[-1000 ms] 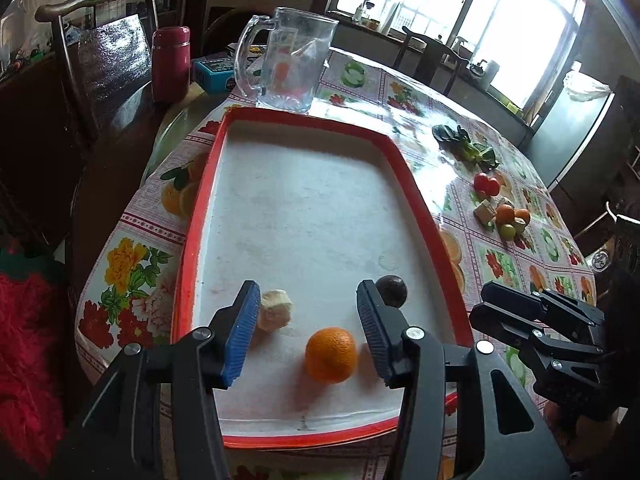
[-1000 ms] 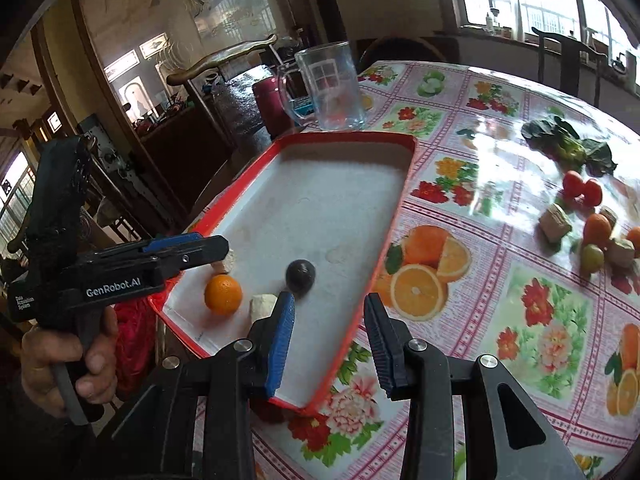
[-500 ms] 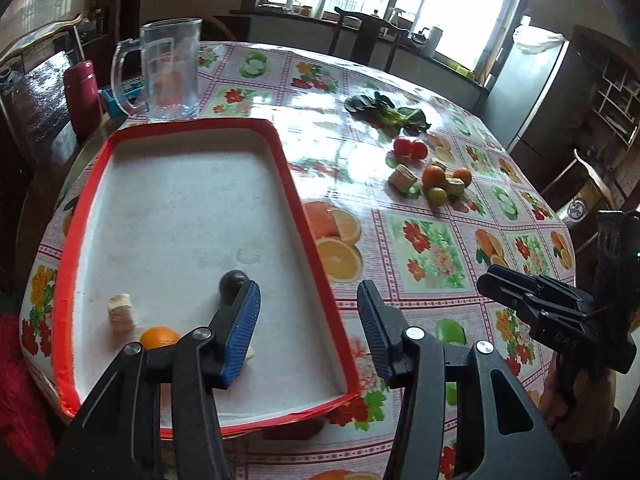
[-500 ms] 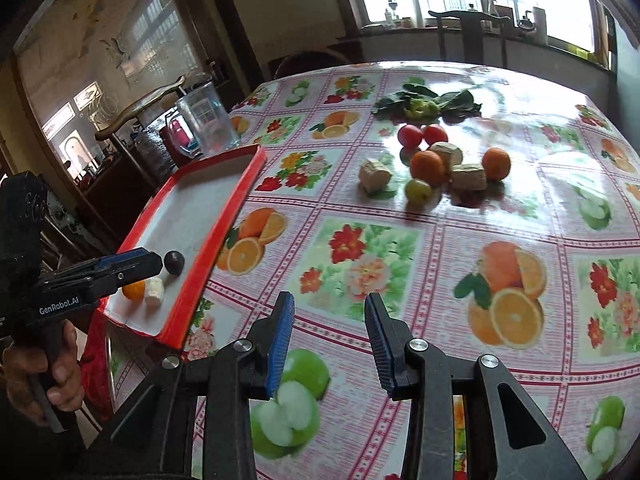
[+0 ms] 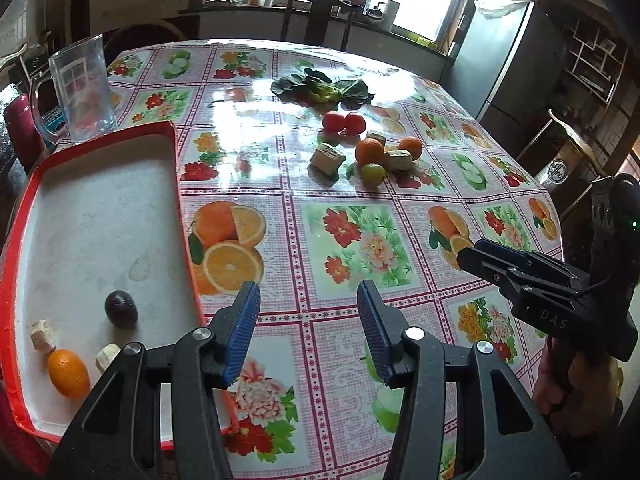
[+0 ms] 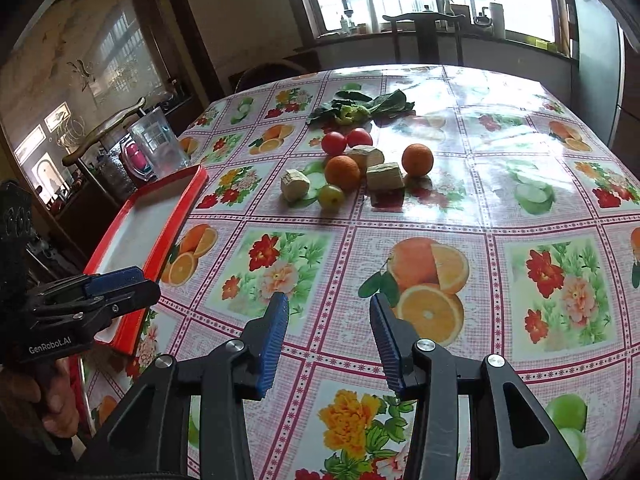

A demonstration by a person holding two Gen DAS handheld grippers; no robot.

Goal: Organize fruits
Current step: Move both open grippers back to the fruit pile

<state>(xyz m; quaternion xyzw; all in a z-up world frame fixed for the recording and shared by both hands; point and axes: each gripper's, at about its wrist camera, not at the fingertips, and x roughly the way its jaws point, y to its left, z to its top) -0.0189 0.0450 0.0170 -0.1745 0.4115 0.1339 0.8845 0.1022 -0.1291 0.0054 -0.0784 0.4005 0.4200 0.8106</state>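
Observation:
A red-rimmed white tray (image 5: pixel 175 184) lies at the table's left and holds an orange (image 5: pixel 68 373), a dark plum (image 5: pixel 121 309) and two pale chunks (image 5: pixel 43 334). Further out on the flowered cloth sits a cluster: two tomatoes (image 6: pixel 346 140), two oranges (image 6: pixel 342 172), a small green fruit (image 6: pixel 331 196) and pale chunks (image 6: pixel 385 176). My left gripper (image 5: pixel 307 300) hovers open over bare cloth just right of the tray, nothing between its fingers. My right gripper (image 6: pixel 329 308) is well short of the cluster, its jaws opening and empty.
Leafy greens (image 5: pixel 320 88) lie beyond the tomatoes. A clear glass pitcher (image 5: pixel 80 92) and a red flask (image 5: pixel 20 128) stand behind the tray. Wooden chairs ring the table and a grey fridge (image 5: pixel 500 60) stands at the right.
Both grippers have swung right, away from the tray and towards the fruit cluster. The right jaws have spread a little wider. The fruit in the tray has not moved.

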